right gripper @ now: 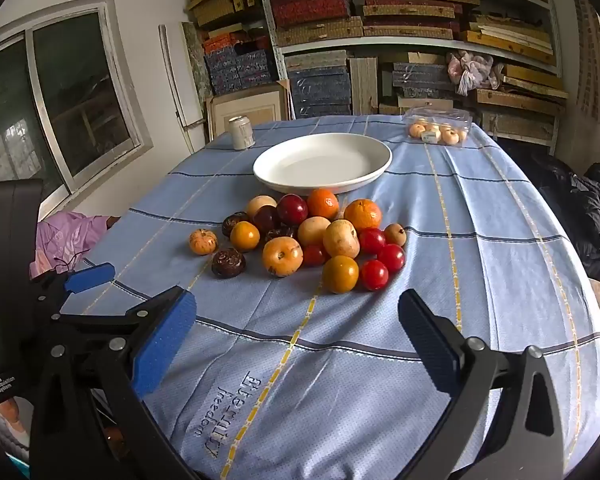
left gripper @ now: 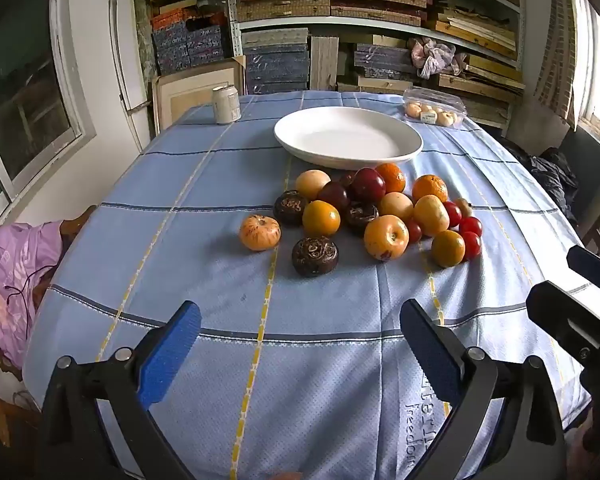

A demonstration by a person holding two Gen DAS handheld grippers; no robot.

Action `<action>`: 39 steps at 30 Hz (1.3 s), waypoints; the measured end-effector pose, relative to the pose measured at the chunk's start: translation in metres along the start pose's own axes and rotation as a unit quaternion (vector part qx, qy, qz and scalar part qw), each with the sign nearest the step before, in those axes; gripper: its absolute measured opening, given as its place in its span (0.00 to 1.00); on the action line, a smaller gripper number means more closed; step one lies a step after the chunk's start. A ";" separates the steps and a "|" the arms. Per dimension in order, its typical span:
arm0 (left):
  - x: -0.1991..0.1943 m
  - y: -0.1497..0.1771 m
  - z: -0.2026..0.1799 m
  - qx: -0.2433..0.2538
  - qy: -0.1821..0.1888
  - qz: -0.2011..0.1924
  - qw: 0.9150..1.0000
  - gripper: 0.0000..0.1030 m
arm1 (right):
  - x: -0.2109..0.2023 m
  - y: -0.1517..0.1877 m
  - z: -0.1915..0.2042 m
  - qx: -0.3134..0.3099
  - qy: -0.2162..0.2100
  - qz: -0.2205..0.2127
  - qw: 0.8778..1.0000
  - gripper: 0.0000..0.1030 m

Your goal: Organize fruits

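Both grippers hang low over the near edge of the table, and each has its blue pads spread wide with nothing between them. Seen from its own camera, the left gripper (left gripper: 300,344) points down at bare tablecloth (left gripper: 204,184) short of the fruit; the right gripper (right gripper: 296,340) does the same from a little further right, with the left one's black frame showing at its left edge. Neither touches anything — a ready stance, I judge, with jaws set wide enough to take a round fruit.

Loose on the cloth, the fruit (left gripper: 380,216) lies in one heap just in front of the white plate (left gripper: 348,138), which is bare. The heap is a mix: oranges at the back by the plate's rim, dark red ones in the middle, small red tomatoes on the right, yellow-orange ones in front. A striped orange fruit (left gripper: 260,232) sits slightly apart on the left, and a dark patterned one (left gripper: 315,256) lies nearest the grippers.

Bare and just behind the heap, the plate looks like the intended place for the fruit, so sorting seems not yet begun. The outliers in front look easiest to take first, being free of neighbours.

A can (left gripper: 226,104) and a clear box of pale fruit (left gripper: 434,110) stand at the far edge, well apart from the heap.
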State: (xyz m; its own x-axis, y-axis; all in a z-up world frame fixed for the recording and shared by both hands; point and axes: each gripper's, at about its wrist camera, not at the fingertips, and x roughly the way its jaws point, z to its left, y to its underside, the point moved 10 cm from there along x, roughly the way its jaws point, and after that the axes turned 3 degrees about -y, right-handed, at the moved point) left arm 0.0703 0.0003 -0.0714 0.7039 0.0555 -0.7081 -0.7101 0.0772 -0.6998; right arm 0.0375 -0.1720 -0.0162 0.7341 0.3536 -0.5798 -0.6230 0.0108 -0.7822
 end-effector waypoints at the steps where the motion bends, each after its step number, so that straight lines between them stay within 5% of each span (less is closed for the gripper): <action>1: 0.000 0.000 0.000 0.001 -0.001 0.000 1.000 0.97 | 0.000 0.001 0.000 -0.005 0.004 0.003 1.000 0.96; 39: 0.011 0.007 0.001 -0.008 0.007 0.016 1.000 0.97 | 0.003 0.000 0.002 -0.004 0.004 0.003 1.000 0.96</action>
State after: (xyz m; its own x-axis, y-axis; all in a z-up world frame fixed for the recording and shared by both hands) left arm 0.0733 0.0029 -0.0839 0.6811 0.0439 -0.7309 -0.7321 0.0599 -0.6786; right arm 0.0394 -0.1691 -0.0174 0.7319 0.3462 -0.5869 -0.6258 0.0005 -0.7800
